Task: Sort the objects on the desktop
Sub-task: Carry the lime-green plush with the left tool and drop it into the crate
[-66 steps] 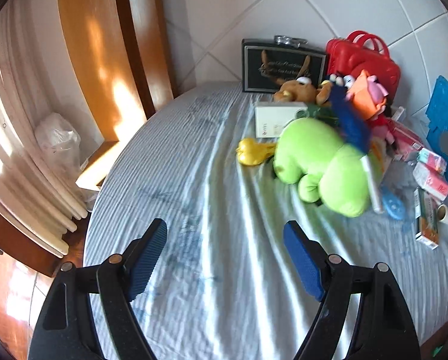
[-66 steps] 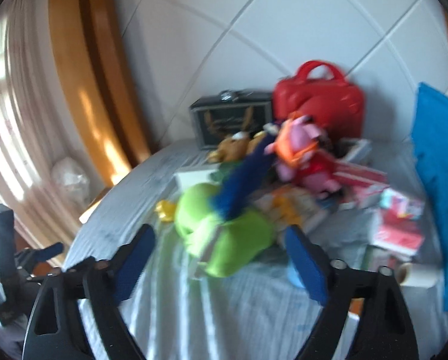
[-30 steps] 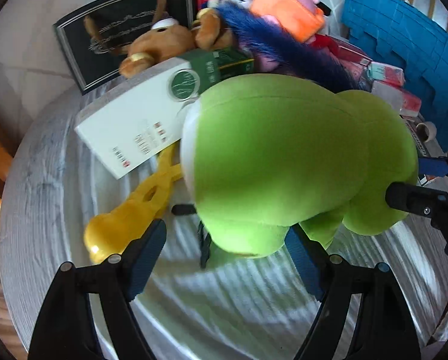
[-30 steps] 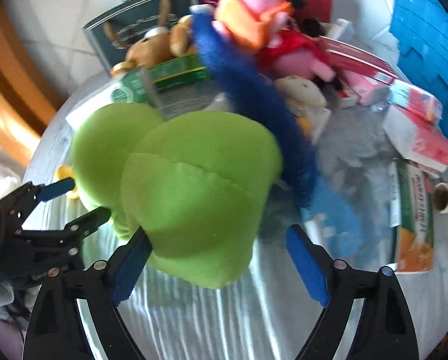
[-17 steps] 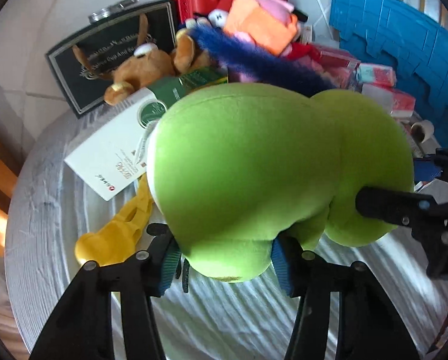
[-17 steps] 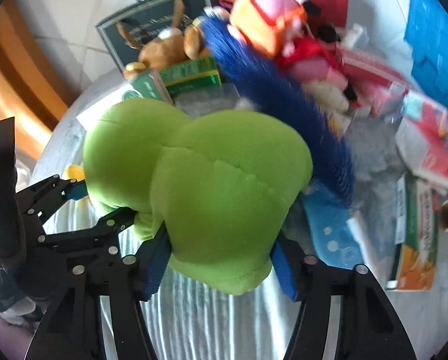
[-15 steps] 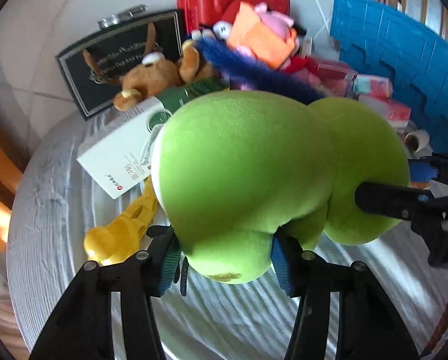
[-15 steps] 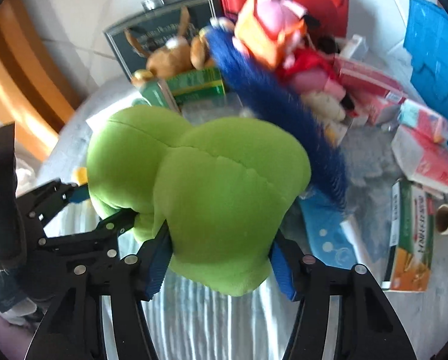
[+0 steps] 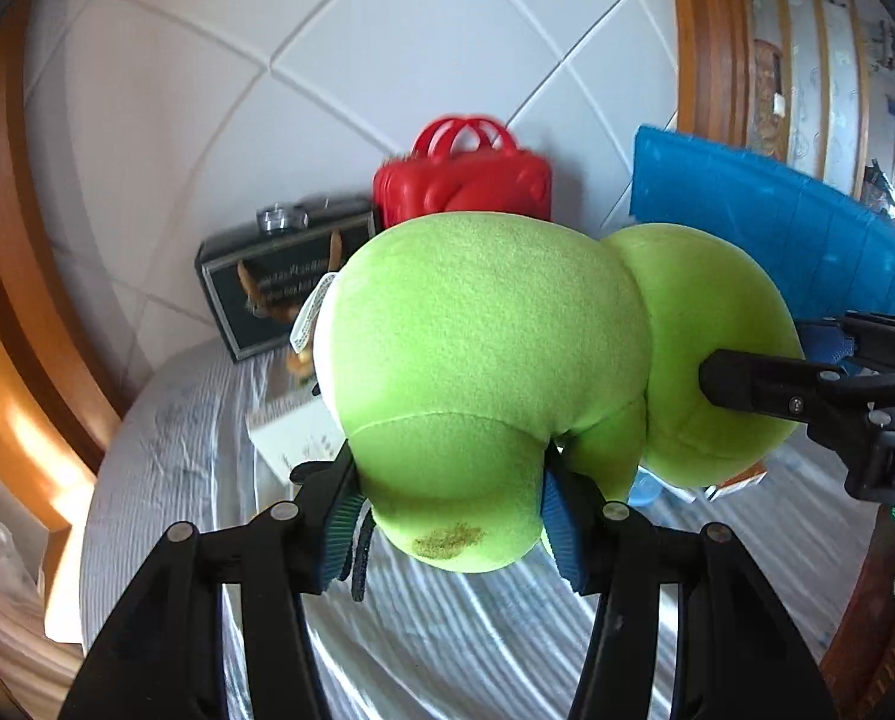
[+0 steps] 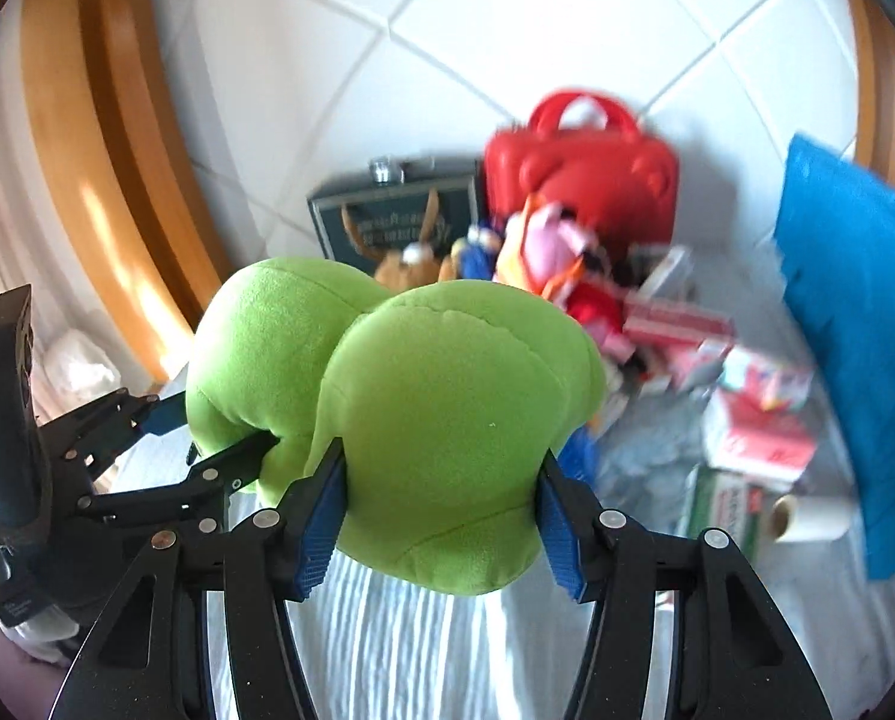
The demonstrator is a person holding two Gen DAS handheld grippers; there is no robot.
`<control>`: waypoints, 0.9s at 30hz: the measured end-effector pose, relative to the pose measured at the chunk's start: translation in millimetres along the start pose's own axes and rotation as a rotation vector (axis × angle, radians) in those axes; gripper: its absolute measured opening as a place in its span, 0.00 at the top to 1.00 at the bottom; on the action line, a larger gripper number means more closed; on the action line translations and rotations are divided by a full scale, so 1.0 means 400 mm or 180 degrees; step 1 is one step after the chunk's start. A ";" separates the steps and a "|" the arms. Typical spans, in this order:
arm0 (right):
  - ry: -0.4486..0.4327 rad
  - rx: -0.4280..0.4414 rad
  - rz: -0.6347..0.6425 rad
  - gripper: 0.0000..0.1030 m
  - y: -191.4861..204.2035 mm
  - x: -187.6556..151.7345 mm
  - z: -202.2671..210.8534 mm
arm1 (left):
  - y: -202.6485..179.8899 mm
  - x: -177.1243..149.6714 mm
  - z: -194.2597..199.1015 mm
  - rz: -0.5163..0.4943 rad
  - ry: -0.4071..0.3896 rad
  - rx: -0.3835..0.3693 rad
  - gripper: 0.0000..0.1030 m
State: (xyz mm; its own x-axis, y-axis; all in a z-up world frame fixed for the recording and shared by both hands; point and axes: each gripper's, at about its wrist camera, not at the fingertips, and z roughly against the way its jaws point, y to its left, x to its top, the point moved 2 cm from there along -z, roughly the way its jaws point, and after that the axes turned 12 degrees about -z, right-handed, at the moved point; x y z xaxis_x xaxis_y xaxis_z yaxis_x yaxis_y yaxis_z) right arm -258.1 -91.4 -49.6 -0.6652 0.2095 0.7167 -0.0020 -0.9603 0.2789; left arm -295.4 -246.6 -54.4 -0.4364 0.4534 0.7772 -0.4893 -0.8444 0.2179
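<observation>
A large green plush toy (image 9: 483,372) fills the middle of both wrist views and hangs above the striped tablecloth (image 9: 459,648). My left gripper (image 9: 447,516) is shut on one end of it. My right gripper (image 10: 438,516) is shut on the other end of the plush (image 10: 447,432). The right gripper's fingers (image 9: 765,387) press into the plush from the right in the left wrist view. The left gripper's fingers (image 10: 225,462) show at the left in the right wrist view.
At the back stand a red case (image 10: 579,180) and a dark gift box (image 10: 393,216). A pile of plush toys (image 10: 543,264), cartons (image 10: 753,438) and a paper roll (image 10: 807,516) lies on the right. A blue mat (image 10: 855,324) leans at the far right. A white box (image 9: 294,432) lies under the plush.
Both grippers closed on the green plush and have raised it off the table. The views have tilted up and the clutter now lies lower and further off.
</observation>
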 end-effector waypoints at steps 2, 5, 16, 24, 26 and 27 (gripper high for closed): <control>-0.0116 -0.0011 0.0022 0.45 -0.012 0.020 0.050 | -0.022 0.032 0.032 -0.0019 -0.0102 0.0012 0.49; -0.0302 -0.0050 0.0067 0.45 -0.044 0.047 0.127 | -0.067 0.087 0.064 -0.0039 -0.0254 0.0013 0.49; -0.0744 -0.0157 0.0172 0.45 -0.317 0.157 0.325 | -0.360 0.341 0.074 -0.0084 -0.0657 0.0010 0.49; -0.1037 -0.0251 0.0144 0.45 -0.671 0.315 0.484 | -0.688 0.622 0.015 -0.0236 -0.0910 -0.0042 0.49; -0.1091 -0.0276 0.0083 0.45 -0.770 0.344 0.524 | -0.767 0.685 -0.008 -0.0299 -0.0935 -0.0072 0.48; -0.1107 -0.0300 0.0039 0.45 -0.823 0.361 0.540 | -0.812 0.716 -0.023 -0.0330 -0.0929 -0.0101 0.48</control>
State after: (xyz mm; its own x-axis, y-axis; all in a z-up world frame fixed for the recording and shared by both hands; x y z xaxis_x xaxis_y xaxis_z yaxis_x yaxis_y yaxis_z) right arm -192.2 294.7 100.1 -0.3717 0.2325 0.8988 -0.0753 -0.9725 0.2204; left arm -268.2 159.9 92.0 -0.1500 0.4317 0.8895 -0.5453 -0.7865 0.2898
